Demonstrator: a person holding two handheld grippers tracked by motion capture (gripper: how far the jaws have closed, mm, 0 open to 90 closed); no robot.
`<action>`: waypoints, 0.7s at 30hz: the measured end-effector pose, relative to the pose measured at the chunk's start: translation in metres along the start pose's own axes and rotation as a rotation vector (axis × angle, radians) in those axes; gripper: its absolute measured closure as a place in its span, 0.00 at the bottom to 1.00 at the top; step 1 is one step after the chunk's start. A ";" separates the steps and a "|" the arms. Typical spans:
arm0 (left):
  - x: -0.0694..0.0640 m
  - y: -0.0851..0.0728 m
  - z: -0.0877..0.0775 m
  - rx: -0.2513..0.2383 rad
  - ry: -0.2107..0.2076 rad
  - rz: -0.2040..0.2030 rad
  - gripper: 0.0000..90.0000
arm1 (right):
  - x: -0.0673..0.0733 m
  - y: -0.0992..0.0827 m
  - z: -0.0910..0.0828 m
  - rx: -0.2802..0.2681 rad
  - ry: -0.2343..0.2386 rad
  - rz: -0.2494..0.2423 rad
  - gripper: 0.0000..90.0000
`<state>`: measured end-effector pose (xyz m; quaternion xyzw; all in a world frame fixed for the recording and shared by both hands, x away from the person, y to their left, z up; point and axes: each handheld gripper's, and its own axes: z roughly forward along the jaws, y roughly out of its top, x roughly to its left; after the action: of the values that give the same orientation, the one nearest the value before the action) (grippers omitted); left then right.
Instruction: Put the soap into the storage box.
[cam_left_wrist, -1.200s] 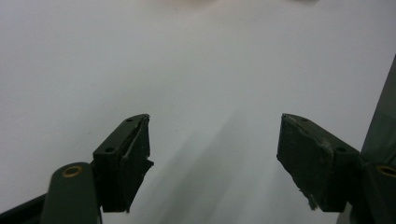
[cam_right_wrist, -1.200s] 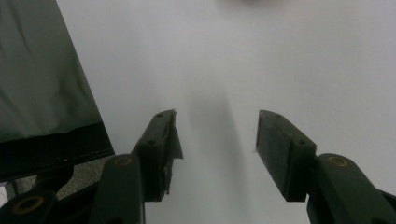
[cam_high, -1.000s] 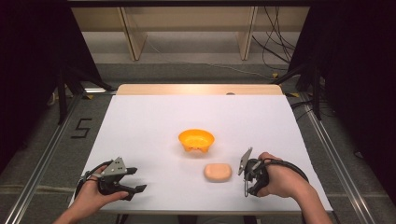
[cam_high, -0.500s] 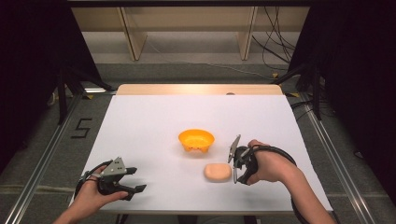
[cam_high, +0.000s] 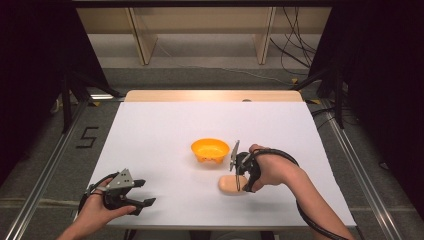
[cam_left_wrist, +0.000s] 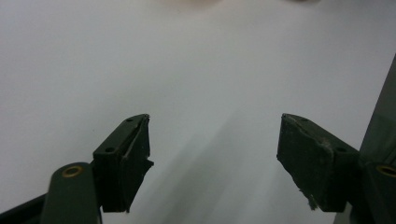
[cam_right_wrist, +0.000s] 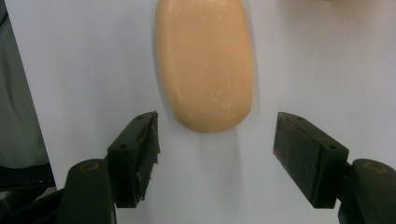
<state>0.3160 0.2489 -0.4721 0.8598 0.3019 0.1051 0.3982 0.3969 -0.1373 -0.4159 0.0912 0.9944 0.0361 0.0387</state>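
Right hand-held gripper (cam_right_wrist: 215, 154) wide open, empty, poised over soap (cam_right_wrist: 205, 63) lying on worktop (cam_high: 160, 130) beside bowl (cam_high: 210, 149); likely to slip out if pinched off-centre

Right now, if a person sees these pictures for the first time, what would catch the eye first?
Probably the orange bowl, bright near the middle of the white table. Next, the pale oval bar lying just in front of the bowl, with the right gripper open and poised at its near end, not touching it. The left gripper is open at the table's near left edge, holding nothing.
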 end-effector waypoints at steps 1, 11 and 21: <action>0.000 0.000 0.000 0.000 0.000 0.000 0.28 | 0.000 0.000 0.000 0.000 0.000 0.000 0.35; 0.001 -0.003 -0.004 -0.004 0.018 0.007 0.28 | -0.001 0.023 0.015 0.014 0.042 -0.069 0.34; 0.000 -0.004 -0.004 -0.004 0.017 -0.019 0.28 | -0.001 0.030 0.030 0.070 0.055 -0.108 0.32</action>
<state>0.3126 0.2531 -0.4725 0.8552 0.3131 0.1091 0.3983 0.4057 -0.1060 -0.4430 0.0376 0.9992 0.0014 0.0102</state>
